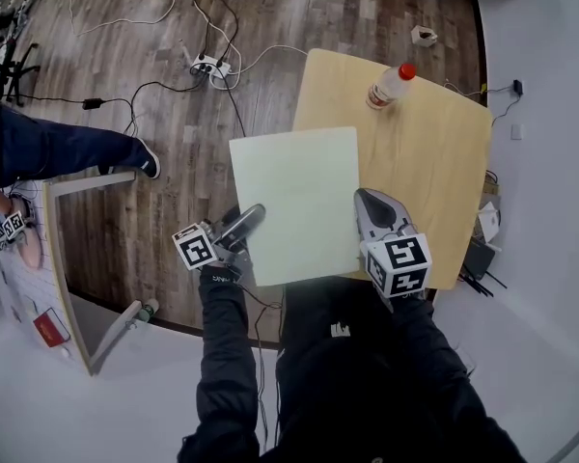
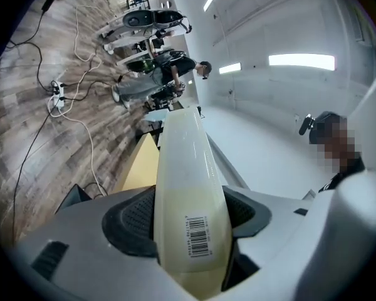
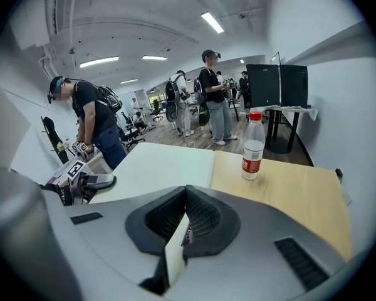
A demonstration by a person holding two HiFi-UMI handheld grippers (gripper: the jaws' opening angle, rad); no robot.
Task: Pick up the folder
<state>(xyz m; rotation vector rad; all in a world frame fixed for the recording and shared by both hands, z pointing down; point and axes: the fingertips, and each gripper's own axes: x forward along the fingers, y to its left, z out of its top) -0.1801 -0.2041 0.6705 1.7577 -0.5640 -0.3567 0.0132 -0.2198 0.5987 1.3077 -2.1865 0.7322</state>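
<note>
A pale cream folder (image 1: 294, 205) hangs flat in the air over the left part of the light wooden table (image 1: 425, 152) and juts out past its left edge above the floor. My left gripper (image 1: 251, 218) grips the folder's left edge near the front corner. In the left gripper view the folder (image 2: 188, 187), with a barcode sticker, bows upward between the pads of that gripper (image 2: 188, 215). My right gripper (image 1: 367, 205) is shut on the folder's right edge. In the right gripper view its jaws (image 3: 185, 221) pinch the thin edge of the folder (image 3: 156, 168).
A plastic bottle (image 1: 389, 85) with a red cap stands at the table's far side, also in the right gripper view (image 3: 253, 146). A power strip (image 1: 210, 66) with cables lies on the wood floor. Another person's leg (image 1: 68, 148) and a white frame (image 1: 68, 287) are at the left.
</note>
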